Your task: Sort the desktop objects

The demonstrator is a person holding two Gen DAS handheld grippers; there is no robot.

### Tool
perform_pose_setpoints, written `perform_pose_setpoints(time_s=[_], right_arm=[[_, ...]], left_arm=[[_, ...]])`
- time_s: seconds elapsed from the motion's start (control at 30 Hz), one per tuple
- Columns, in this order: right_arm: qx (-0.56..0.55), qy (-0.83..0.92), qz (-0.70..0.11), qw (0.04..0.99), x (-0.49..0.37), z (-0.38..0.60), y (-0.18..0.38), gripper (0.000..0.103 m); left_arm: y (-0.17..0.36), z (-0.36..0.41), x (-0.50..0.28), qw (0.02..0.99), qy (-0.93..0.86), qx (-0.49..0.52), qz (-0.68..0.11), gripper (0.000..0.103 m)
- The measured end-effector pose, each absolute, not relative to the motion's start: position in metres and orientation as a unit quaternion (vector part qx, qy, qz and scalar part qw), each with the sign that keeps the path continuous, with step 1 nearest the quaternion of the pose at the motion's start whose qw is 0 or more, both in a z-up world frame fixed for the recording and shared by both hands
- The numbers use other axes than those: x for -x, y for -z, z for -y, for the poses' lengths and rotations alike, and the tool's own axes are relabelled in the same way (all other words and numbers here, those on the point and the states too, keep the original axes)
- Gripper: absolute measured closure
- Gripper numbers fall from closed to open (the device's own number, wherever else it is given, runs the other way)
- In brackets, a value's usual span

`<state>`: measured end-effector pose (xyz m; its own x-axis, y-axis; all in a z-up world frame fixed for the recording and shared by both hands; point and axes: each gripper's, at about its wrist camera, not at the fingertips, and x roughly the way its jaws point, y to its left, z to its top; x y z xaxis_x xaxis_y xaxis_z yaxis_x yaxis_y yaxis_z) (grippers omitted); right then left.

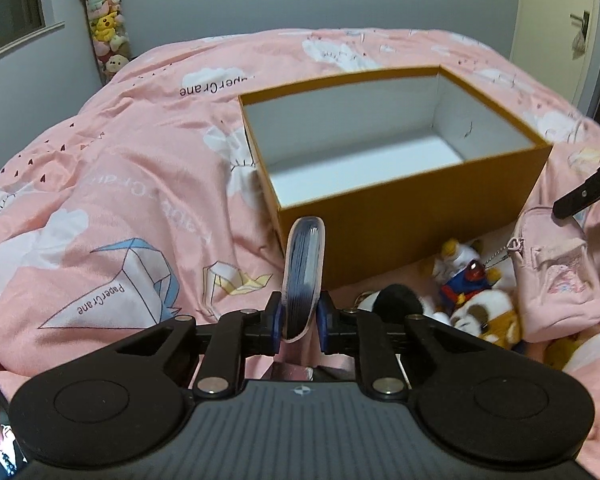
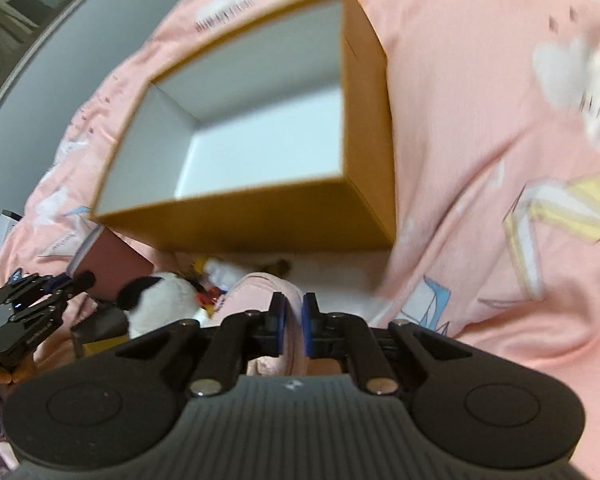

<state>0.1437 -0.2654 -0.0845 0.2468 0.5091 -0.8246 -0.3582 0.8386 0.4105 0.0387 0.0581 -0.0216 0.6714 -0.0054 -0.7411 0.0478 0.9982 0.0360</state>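
Grippers both tilt down toward the orange box [image 1: 412, 236]: left gripper [image 1: 299, 316] clamps a flat pink-edged pouch [image 1: 303, 276] upright just short of its near wall, right gripper [image 2: 293, 322] pinches the pink mini backpack [image 2: 260, 292] among plush toys [image 1: 480, 312] there. Box interior sits open; pink duvet [image 1: 120, 168] surrounds it.

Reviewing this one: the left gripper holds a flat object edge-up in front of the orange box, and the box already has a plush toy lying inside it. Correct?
Not quite. The orange box is empty: both wrist views show only its bare white interior. The plush toys lie on the bedspread in front of it. The rest stands: the left gripper does hold a flat object edge-up before the box.
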Motion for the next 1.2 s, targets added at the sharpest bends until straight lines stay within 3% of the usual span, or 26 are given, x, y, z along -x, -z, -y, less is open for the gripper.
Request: perform_pose_setpoints(time_s=[0.27, 0.4, 0.63, 0.87, 0.93, 1.0, 1.2], right_arm=[[-0.02, -0.285, -0.444, 0.85, -0.12, 0.271, 0.012, 0.095], [0.046, -0.272, -0.396, 0.876, -0.109, 0.262, 0.002, 0.095], [0.096, -0.279, -0.452, 0.842, -0.103, 0.247, 0.045, 0.095], [0.037, -0.317, -0.477, 0.819, -0.102, 0.257, 0.04, 0.096], [0.015, -0.336, -0.478, 0.811, -0.096, 0.255, 0.033, 0.103], [0.006, -0.353, -0.482, 0.802, -0.092, 0.245, 0.031, 0.103], [0.061, -0.351, -0.492, 0.794, -0.085, 0.214, 0.049, 0.103]], left_arm=[[-0.017, -0.073, -0.032, 0.926, 0.051, 0.048, -0.371, 0.085], [-0.018, -0.066, -0.033, 0.93, 0.069, 0.058, -0.356, 0.085], [0.0, -0.048, -0.039, 0.924, 0.064, 0.027, -0.377, 0.085], [-0.006, -0.049, -0.037, 0.926, 0.068, 0.054, -0.368, 0.085], [-0.012, -0.044, -0.035, 0.93, 0.066, 0.05, -0.357, 0.085], [-0.017, -0.037, -0.032, 0.934, 0.074, 0.048, -0.347, 0.085], [-0.018, -0.012, -0.037, 0.927, 0.126, 0.063, -0.348, 0.085]])
